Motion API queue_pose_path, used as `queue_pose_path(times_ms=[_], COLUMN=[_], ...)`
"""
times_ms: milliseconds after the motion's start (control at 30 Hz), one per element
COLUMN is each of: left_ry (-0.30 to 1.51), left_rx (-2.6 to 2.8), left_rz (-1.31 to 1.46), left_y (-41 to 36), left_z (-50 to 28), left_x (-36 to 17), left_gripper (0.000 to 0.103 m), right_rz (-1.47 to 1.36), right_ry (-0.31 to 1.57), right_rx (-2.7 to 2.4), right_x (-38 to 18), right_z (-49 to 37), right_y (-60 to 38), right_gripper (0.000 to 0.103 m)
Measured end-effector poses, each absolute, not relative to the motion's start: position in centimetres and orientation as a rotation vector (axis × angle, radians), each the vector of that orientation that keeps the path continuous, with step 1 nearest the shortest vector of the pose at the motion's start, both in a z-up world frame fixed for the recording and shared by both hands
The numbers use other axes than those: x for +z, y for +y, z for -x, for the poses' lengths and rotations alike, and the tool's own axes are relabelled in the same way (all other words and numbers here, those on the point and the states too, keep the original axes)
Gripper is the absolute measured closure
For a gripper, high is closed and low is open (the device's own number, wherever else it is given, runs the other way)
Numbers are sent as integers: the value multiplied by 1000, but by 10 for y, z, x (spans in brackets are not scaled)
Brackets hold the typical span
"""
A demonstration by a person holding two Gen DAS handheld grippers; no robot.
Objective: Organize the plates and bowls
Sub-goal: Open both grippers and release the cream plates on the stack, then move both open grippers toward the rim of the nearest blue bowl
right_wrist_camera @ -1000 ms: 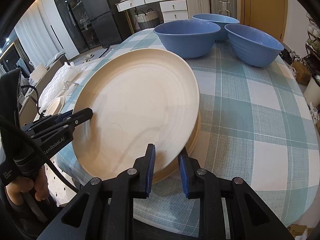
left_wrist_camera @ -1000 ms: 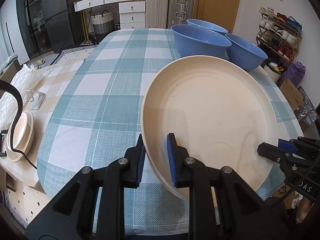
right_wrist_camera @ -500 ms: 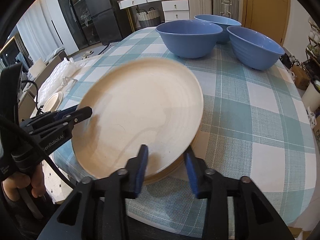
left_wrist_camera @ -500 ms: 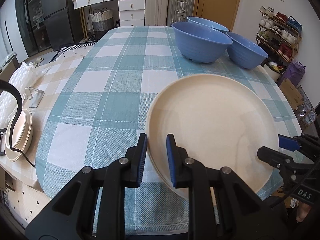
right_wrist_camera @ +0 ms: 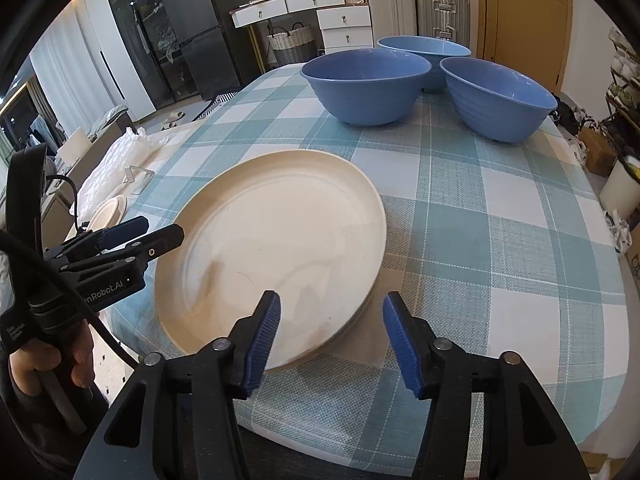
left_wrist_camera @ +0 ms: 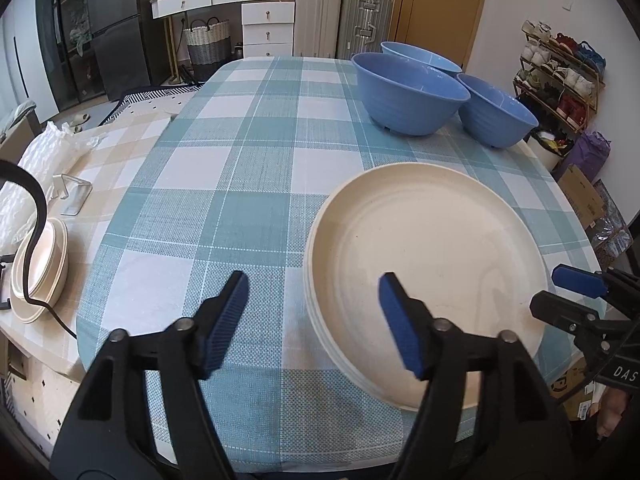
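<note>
— While both grippers point steeply down at the checked tablecloth (left_wrist_camera: 256, 184), how do they sit?

— The left gripper (left_wrist_camera: 314, 322) hangs over the near table edge, its jaws opening. One blue pad is over bare cloth, the other over the left part of the cream plate (left_wrist_camera: 432, 264), and the rim lies between them unpinched.

— And the other one?

— The right gripper (right_wrist_camera: 330, 338) comes in from the plate's opposite side, jaws also opening, straddling the near right rim without pressing it. In the right wrist view a hand (right_wrist_camera: 52, 368) grips the left tool's handle at lower left.

— Where is the plate?

— Flat atop a stack of plates (right_wrist_camera: 352, 320) near the table's front edge. Three blue bowls (left_wrist_camera: 412, 92) stand well apart at the far end, and more cream dishes (left_wrist_camera: 40, 272) sit on a side surface to the left.
</note>
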State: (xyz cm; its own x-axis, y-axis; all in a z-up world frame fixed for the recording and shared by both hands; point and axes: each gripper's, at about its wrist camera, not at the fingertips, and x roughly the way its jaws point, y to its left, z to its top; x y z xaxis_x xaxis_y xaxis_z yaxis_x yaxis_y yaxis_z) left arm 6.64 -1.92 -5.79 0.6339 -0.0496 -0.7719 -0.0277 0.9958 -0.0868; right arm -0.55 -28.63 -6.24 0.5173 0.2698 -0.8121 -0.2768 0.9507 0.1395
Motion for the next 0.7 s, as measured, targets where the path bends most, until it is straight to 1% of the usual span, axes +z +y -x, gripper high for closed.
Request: queue_pose_path(times_ms=[33,67,133,267,333,400,433,467,700], left_ry=[877,868,860,846,838,833,827,817,771], left_rx=[-17,-25,-39,-58,-62,-61,-58,-55,-53], left_rz=[98,101,99,86,77,73,73,73,68], left_y=[-19,-19,-20,-26,-30,-33,-34,-34,-40], left_z=[-66,-65,-64,-64,-64,-66,-66,-67,-69], left_x=[-57,-55,-53,-46,-42,-38,-36,-33,-9], left_gripper=[29,28,26,21,20,16,7,3,3], right_rz=[1,-6,-15,-30,-36,-43,-47,-52,-108], right_ry=[970,964,954,941,935,929,926,920,850], right_rx=[338,346,354,363,364,366,368,370,353], right_x=[-61,-60,-58,-53,-51,-48,-47,-45,-23], right_z=[6,6,6,5,5,5,4,4,8], right_y=[-287,-289,-291,-296,-298,-302,-304,-306,-334], right_gripper=[36,34,24,20,16,14,14,14,14])
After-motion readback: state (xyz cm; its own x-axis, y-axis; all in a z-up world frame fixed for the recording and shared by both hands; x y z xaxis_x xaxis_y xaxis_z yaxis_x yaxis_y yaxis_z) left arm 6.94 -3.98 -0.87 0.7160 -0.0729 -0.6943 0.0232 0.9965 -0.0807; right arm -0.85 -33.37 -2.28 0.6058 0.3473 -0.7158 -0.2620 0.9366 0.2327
